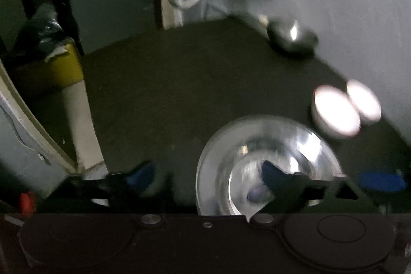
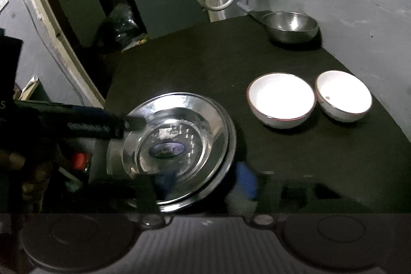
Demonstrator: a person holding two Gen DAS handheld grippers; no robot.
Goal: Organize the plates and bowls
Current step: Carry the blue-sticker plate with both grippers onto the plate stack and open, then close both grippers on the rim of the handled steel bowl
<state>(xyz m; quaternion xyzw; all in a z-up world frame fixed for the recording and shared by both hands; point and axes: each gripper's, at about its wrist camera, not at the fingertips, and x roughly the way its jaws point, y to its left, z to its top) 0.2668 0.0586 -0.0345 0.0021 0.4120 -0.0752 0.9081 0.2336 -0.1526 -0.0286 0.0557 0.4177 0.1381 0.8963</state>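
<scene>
While both grippers are standing over the near part of the dark worktop (image 2: 205, 63), the stacked steel plates (image 2: 179, 150) are lying flat under them. The left gripper (image 1: 208, 173) is spread wide, one blue fingertip (image 1: 272, 172) over the plate bowl and the other (image 1: 141, 172) over bare worktop to the left; nothing is pressed between them. The right gripper (image 2: 205, 179) is also parted, its blurred blue fingers on both sides of the near plate rim, not clamping it.

Ahead and to the right of the right gripper, two white bowls (image 2: 281, 99) (image 2: 343, 95) are sitting just beside each other, near the wall. Far ahead, a steel bowl (image 2: 291, 26) is standing at the back corner. Between plates and bowls the worktop is lying open. Its left edge is dropping off just beside the plates.

A dark oval label (image 2: 167, 149) is sitting in the plate's centre; its writing is too blurred to read.
</scene>
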